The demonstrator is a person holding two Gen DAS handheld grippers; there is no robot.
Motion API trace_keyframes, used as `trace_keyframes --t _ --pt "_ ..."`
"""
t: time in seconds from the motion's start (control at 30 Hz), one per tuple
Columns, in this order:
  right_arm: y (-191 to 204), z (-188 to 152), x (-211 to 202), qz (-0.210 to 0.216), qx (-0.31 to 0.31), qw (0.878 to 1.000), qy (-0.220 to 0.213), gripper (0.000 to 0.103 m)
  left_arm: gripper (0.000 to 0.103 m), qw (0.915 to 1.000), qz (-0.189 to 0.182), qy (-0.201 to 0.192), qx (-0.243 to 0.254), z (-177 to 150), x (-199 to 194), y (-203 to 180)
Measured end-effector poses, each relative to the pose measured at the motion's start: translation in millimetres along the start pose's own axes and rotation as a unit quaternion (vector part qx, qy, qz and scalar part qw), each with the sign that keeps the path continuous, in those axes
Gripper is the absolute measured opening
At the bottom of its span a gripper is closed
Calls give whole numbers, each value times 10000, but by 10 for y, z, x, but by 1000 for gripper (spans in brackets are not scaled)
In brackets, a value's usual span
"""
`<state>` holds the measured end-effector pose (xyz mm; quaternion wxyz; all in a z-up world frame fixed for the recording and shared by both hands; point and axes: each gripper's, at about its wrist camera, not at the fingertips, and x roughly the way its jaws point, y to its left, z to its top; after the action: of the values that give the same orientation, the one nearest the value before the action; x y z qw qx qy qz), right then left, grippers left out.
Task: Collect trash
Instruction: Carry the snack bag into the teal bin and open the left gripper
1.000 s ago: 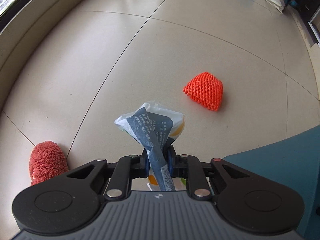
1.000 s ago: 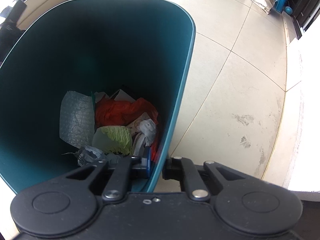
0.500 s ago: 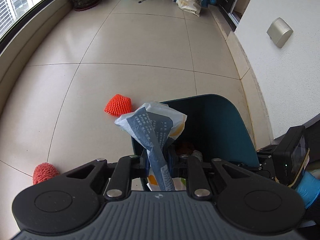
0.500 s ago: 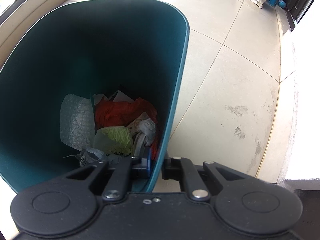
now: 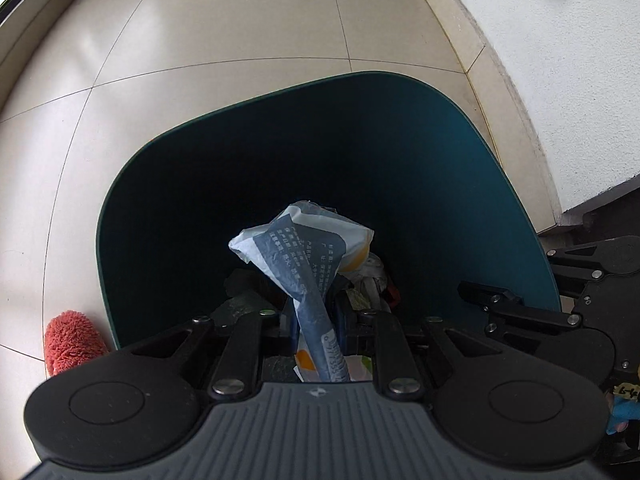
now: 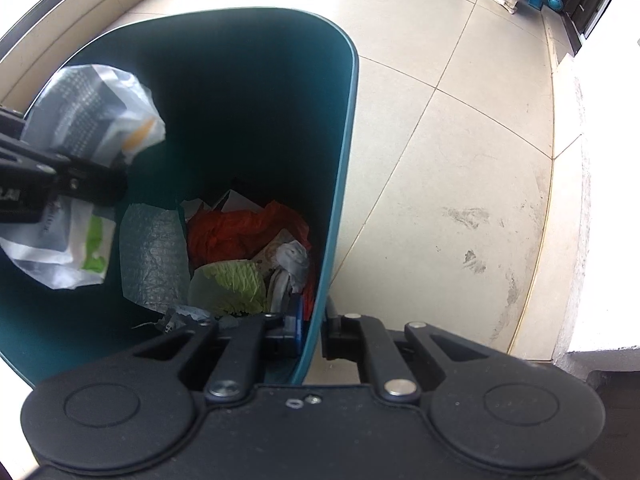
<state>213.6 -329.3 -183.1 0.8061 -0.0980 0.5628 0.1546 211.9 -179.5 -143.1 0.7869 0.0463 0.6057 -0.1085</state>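
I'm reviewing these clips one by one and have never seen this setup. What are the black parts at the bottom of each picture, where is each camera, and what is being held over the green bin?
There is no robot: a person carries a two-finger gripper in each hand, and a wide-angle camera on each looks forward along its fingers. The black shapes at the bottom are the grippers themselves.

In the left wrist view, the left gripper is shut on a crumpled plastic wrapper, held over the open teal bin. A fuzzy red item lies on the tiled floor beside the bin.

In the right wrist view, the right gripper is clamped on the bin's rim, apparently steadying it. Inside the bin lie an orange bag, a cabbage leaf and bubble wrap.
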Motion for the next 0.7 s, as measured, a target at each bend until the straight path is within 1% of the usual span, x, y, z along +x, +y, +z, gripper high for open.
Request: trace_keyframes --t 0.1,0.2,0.23,0.27,0.3,0.33,0.37,0.5,0.53,0.57,0.6,0.63,0.7 --pt "-22 -3 -19 81 46 10000 -3 7 17 9999 -2 103 32 70 139 -3" --pt "-20 -19 -22 89 20 10000 -15 7 23 9998 -122 147 54 99 196 -7" --pt "-31 -21 -25 96 22 9999 -20 7 29 9997 -203 153 42 34 150 -3" --pt "-34 -20 -24 85 15 10000 -22 7 39 9995 -275 148 13 31 144 13" --pt "-34 -36 -11 68 11 10000 -36 7 48 9994 -329 114 -25 36 133 21" --pt "-40 -38 -10 59 28 10000 -37 7 63 9993 -379 37 -64 36 102 32" --pt "-40 -41 -8 36 61 10000 -32 7 68 9991 -422 -41 -99 37 55 45" --pt "-64 -71 -22 -59 152 9999 -34 6 68 9971 -704 -191 -191 94 -175 83" --pt "-97 -88 -26 -84 209 9997 -33 6 68 9957 -867 -276 -162 119 -275 93" --pt "-132 -104 -25 -98 275 9996 -22 6 68 9948 -929 -378 -161 131 -388 105" --pt "-170 -120 -25 -71 363 9993 -2 6 68 9946 -898 -490 -172 146 -478 117" --pt "-193 -132 -25 -95 408 9991 11 7 68 9932 -935 -664 -190 136 -625 150" --pt "-255 -143 -17 -61 583 9983 27 7 69 9900 -1064 -877 -301 177 -798 290"
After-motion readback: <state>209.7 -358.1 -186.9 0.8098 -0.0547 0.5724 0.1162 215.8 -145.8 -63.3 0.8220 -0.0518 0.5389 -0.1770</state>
